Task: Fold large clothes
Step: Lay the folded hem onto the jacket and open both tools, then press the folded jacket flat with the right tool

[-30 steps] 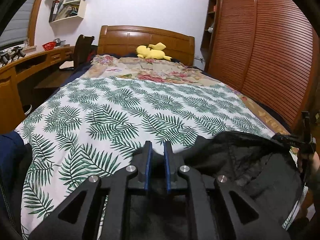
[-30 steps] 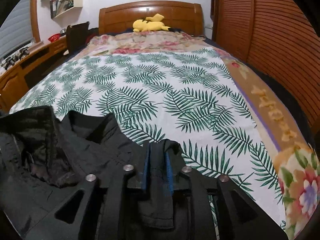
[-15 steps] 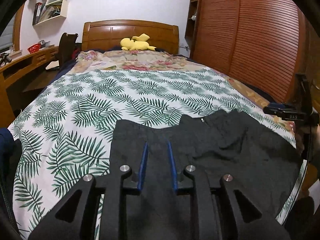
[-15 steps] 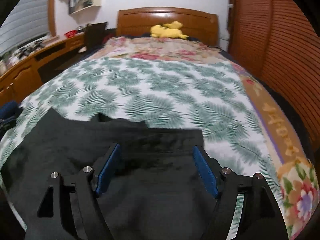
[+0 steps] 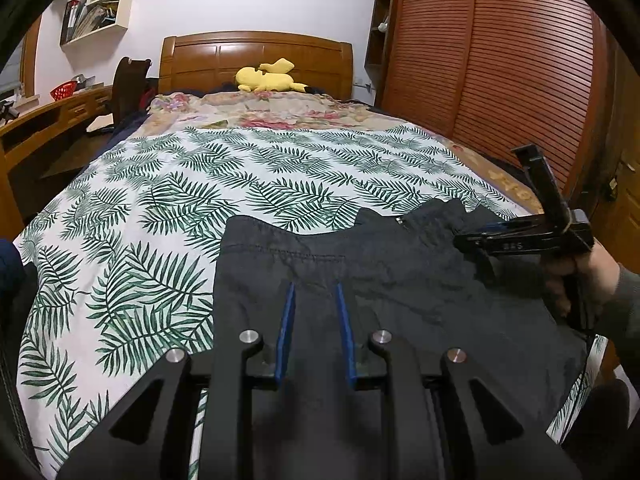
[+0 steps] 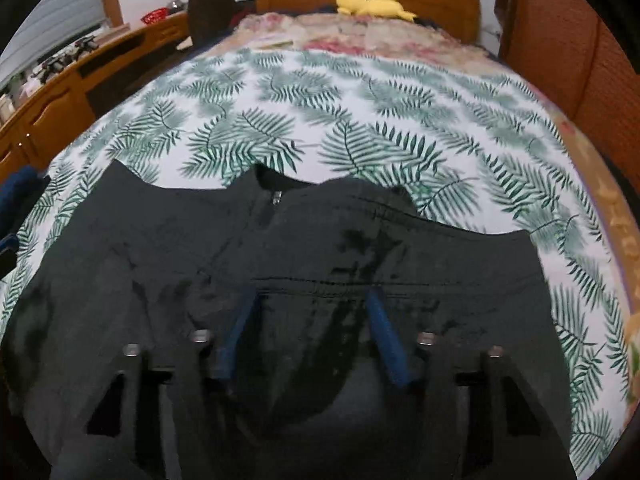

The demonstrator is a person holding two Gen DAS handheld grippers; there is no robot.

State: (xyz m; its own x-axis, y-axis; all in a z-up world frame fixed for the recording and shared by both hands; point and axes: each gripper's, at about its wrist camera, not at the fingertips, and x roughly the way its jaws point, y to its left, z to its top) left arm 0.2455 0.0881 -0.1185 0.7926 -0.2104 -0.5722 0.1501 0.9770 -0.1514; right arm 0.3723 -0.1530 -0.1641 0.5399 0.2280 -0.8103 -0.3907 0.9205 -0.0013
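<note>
Now one black garment [image 5: 400, 280] lies spread flat on the leaf-print bedspread [image 5: 200, 184] at the foot of the bed, directly beneath both tongs; a second ago it was bunched and pinched in each. The left tongs [image 5: 314, 308] have let go, blue pads slightly parted above the cloth. The right tongs [image 6: 312, 312] gape wide, released. One yellow plush toy [image 5: 268, 78] sits far ahead by the headboard [image 5: 256, 56].

Open bedspread [image 5: 248, 184] ahead; wardrobe [image 5: 500, 72] rt.
</note>
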